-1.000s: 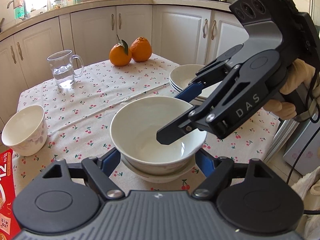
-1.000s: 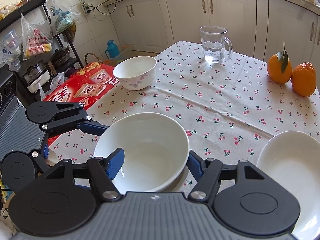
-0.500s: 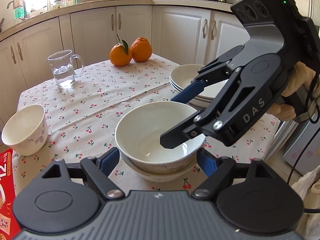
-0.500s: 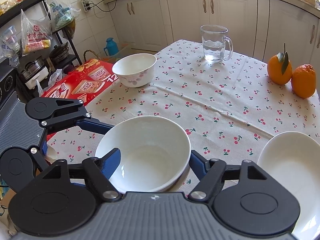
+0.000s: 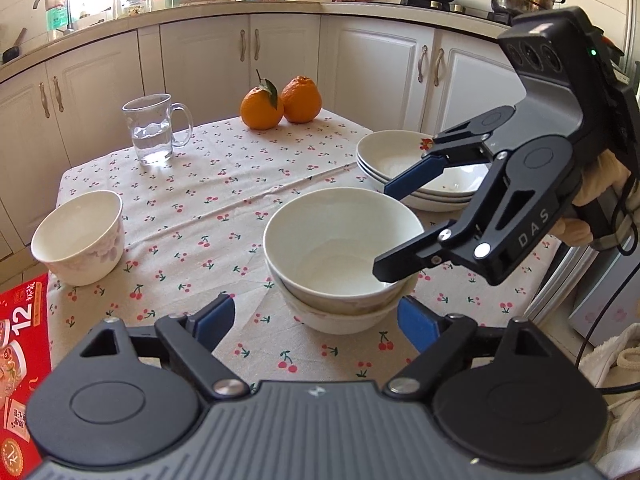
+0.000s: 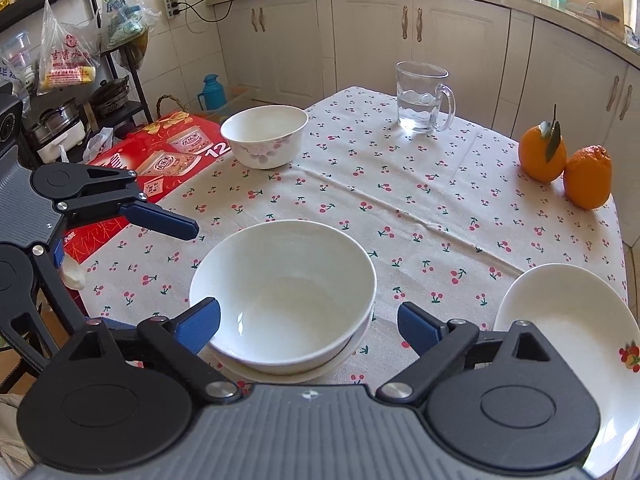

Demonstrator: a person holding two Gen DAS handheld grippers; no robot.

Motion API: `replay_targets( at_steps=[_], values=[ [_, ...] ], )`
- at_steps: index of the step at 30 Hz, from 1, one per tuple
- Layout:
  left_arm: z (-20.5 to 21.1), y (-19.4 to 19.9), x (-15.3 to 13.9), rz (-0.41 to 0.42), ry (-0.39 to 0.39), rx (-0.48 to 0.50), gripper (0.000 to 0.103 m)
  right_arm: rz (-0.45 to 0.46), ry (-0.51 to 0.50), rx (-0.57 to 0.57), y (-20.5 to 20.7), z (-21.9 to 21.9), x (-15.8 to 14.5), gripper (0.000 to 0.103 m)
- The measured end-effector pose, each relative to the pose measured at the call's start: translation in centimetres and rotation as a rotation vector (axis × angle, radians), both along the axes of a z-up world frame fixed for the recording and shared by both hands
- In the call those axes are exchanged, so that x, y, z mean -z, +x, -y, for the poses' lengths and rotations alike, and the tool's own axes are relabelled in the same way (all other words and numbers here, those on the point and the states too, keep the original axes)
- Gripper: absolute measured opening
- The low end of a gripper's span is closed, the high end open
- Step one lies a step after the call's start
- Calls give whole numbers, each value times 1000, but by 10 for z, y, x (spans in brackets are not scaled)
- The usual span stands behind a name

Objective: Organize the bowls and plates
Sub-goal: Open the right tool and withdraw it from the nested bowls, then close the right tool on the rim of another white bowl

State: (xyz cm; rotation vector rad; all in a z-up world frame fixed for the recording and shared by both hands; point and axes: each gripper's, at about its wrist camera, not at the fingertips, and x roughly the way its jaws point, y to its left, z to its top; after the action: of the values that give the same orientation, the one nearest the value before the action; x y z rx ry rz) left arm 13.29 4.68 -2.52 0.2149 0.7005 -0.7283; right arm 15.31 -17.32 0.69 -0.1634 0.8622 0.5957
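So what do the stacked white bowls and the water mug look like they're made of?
The two nested plain white bowls look like glazed ceramic: opaque, glossy, with soft window reflections. The clear handled mug holding water looks like glass, see-through with thick walls, though clear plastic can't be ruled out.

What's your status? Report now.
Left hand-held gripper open, right hand-held gripper open. Nested white bowls free on tablecloth. Floral bowl unstacked; nothing blocking.
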Motion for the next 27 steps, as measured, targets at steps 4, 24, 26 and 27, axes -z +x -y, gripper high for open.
replay_targets(
  at_steps=[4,24,26,27],
  values=[
    [-11,0,0,12,-9,-28,93,-4,-5,10,-1,0,1,99],
    [-97,73,2,113,36,-272,97,89,-124,-165,74,-85,-42,103],
    [-102,86,5,117,45,-285,97,83,-131,-179,88,-95,-42,103],
    [-103,93,8,116,47,-289,97,78,-128,-185,94,-98,-41,103]
  ],
)
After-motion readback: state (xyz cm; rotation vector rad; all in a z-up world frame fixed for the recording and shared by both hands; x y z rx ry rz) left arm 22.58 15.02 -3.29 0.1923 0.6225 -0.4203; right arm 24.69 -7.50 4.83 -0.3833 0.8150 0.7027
